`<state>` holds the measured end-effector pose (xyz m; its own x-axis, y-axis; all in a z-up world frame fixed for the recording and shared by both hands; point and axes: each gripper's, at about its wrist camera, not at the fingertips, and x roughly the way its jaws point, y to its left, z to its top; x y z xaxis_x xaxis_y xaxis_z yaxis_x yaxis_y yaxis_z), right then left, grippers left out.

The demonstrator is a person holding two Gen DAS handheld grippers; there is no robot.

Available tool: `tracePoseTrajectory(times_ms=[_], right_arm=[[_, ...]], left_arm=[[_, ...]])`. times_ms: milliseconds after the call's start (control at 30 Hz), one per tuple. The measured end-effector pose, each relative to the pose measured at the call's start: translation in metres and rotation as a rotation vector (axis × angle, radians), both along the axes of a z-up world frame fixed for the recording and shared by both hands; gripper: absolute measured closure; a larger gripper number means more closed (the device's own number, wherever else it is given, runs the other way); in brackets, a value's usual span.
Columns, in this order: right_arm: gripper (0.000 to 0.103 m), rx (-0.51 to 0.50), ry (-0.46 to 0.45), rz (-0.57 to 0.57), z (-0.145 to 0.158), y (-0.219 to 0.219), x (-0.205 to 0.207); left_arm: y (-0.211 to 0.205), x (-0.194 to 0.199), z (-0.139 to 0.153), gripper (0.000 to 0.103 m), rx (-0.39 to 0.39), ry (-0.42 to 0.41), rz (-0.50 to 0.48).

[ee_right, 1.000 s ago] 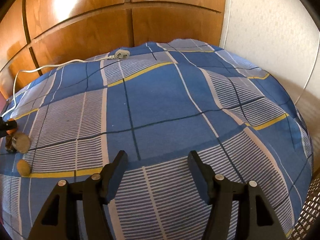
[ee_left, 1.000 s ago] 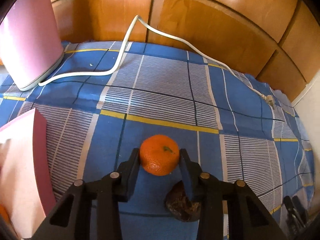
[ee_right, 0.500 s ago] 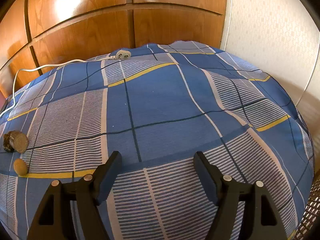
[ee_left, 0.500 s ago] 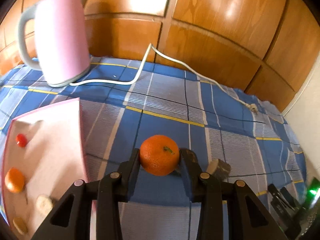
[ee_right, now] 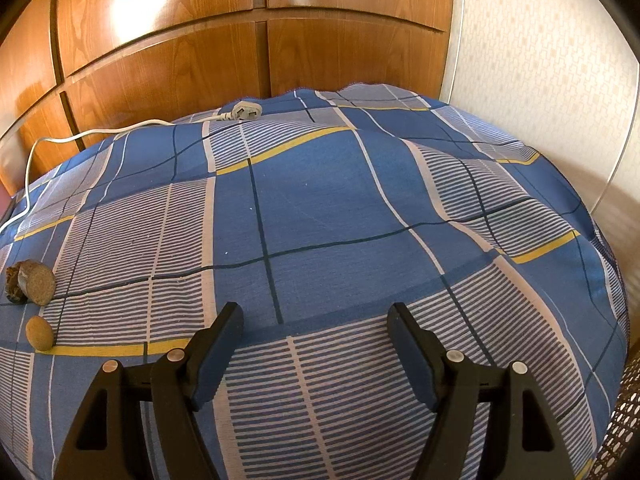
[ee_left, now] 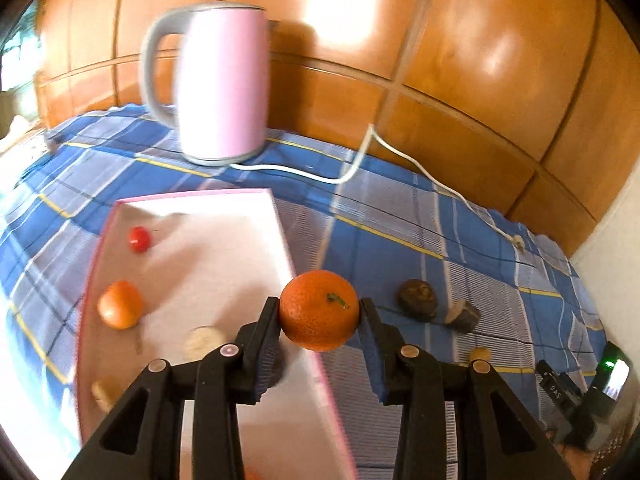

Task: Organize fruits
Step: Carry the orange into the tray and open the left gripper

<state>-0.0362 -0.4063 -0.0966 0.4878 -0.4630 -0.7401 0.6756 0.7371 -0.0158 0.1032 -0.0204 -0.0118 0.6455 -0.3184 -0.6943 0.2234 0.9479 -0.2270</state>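
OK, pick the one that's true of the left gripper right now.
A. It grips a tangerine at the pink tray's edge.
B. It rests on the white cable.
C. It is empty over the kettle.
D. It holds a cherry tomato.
A: the left gripper has its pads pressed on the tangerine, above the right rim of the pink tray.

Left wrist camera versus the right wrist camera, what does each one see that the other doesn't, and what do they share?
Only the left wrist view shows the left gripper shut on a tangerine, the pink tray with fruit in it, and the pink kettle. Only the right wrist view shows the right gripper, open and empty, and the patterned wall. Both show the blue checked cloth, the white cord, the cut brown fruit and the wood panelling.
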Motion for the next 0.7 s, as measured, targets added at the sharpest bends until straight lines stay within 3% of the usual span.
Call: tracePoseTrajectory(times_ms=[300, 500, 700], right_arm=[[0.027, -0.010, 0.008, -0.001, -0.001, 0.001, 0.001], [0.027, -0.011, 0.009, -0.002, 0.000, 0.000, 0.001], [0.027, -0.011, 0.008, -0.002, 0.000, 0.001, 0.000]], left_arm=[[0.048, 0.009, -0.012, 0.064, -0.006, 0.034, 0.088], [0.082, 0.033, -0.021, 0.064, -0.079, 0.097, 0.133], [0.091, 0.055, -0.027, 0.064, -0.052, 0.098, 0.144]])
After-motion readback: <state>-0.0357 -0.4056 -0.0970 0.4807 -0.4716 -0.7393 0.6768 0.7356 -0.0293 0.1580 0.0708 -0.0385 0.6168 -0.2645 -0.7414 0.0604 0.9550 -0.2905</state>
